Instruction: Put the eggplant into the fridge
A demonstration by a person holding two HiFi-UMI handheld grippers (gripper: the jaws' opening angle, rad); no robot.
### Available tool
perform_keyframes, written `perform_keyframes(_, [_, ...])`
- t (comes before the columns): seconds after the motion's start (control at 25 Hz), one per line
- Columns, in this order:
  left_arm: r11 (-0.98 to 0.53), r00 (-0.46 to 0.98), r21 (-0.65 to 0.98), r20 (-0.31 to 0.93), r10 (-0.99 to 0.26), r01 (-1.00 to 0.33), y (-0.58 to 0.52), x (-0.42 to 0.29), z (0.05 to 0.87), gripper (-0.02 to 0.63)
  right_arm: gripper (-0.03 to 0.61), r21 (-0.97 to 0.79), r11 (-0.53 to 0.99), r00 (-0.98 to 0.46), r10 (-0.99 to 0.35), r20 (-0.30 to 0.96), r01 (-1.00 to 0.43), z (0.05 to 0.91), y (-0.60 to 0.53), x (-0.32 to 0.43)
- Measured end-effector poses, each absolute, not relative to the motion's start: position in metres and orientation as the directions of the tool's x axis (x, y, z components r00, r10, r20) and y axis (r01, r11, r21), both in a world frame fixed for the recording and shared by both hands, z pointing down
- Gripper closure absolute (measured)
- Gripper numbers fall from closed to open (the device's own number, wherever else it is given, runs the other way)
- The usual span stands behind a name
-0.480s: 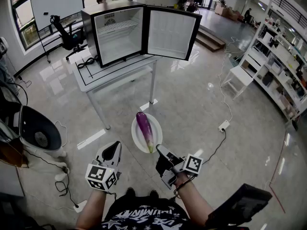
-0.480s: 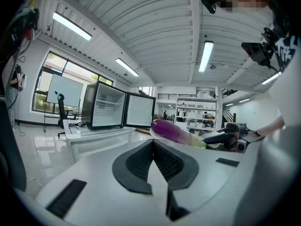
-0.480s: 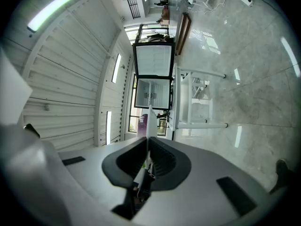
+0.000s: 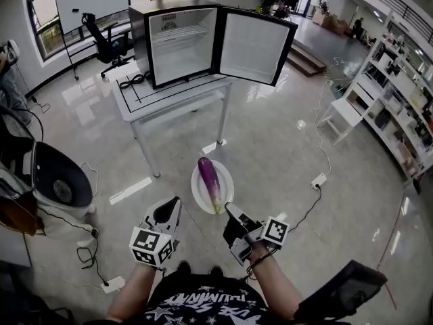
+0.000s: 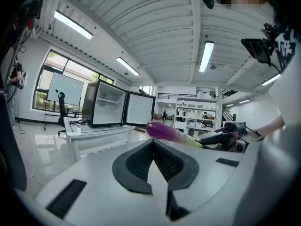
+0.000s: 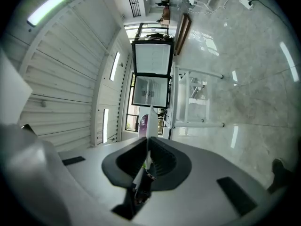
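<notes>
Short of the fridge (image 4: pixel 179 46), the right hand-held gripper (image 4: pixel 229 210) clamped the plate (image 4: pixel 199 195) rim under the eggplant (image 4: pixel 211 178); the left hand-held gripper (image 4: pixel 174 203) sat closed, empty. The eggplant looked smooth, firm and probably roll-prone: grip mid-body.

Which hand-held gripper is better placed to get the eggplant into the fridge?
Right. The right hand-held gripper is shut on the rim of the plate carrying the eggplant, facing the open fridge. The left hand-held gripper is shut and empty.
</notes>
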State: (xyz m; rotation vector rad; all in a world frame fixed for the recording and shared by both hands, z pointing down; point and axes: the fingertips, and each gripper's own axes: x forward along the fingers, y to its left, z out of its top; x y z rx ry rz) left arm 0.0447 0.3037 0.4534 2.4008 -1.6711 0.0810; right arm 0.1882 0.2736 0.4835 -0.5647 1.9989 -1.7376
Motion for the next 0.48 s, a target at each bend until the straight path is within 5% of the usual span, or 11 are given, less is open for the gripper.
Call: perform_keyframes(0.48, [-0.32, 0.343, 0.156, 0.163, -0.925, -0.935, 0.315, 0.029, 0.455, 0.604, 0.557, -0.979, 0.205, -0.845, -0.523, -0.115, 0.006, 0.466, 0.287, 0.165])
